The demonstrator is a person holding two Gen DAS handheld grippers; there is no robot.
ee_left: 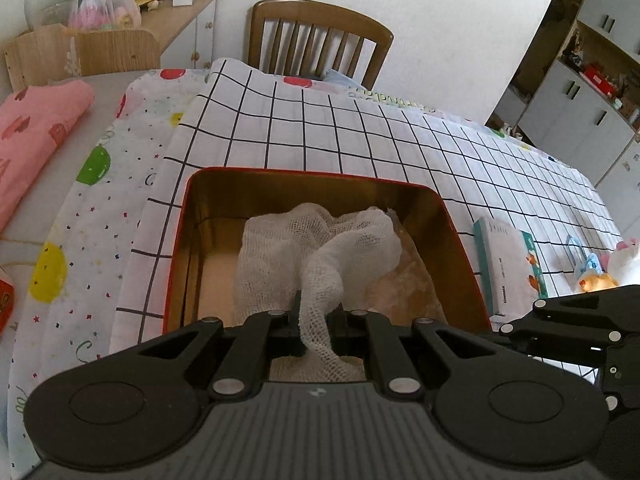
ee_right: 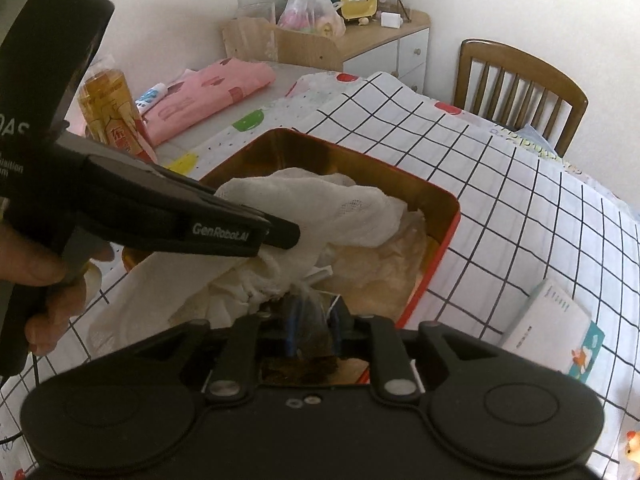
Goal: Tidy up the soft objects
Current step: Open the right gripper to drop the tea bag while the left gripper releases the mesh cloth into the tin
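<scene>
Right wrist view: right gripper (ee_right: 313, 330) jaws around a half-hidden clear bag (ee_right: 308, 304); left gripper (ee_left: 316, 330) clamped on gauze (ee_left: 320, 248).

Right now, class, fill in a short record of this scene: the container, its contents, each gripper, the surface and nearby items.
container: red tin, gold inside, lid off
contents: white gauze cloth bunched inside
left gripper: shut on a twisted strand of the gauze cloth
right gripper: at the tin's near edge, a small clear bag between its fingers; grip unclear
surface: grid-pattern cloth over a table
nearby: pink cloth, white box, wooden chair
</scene>
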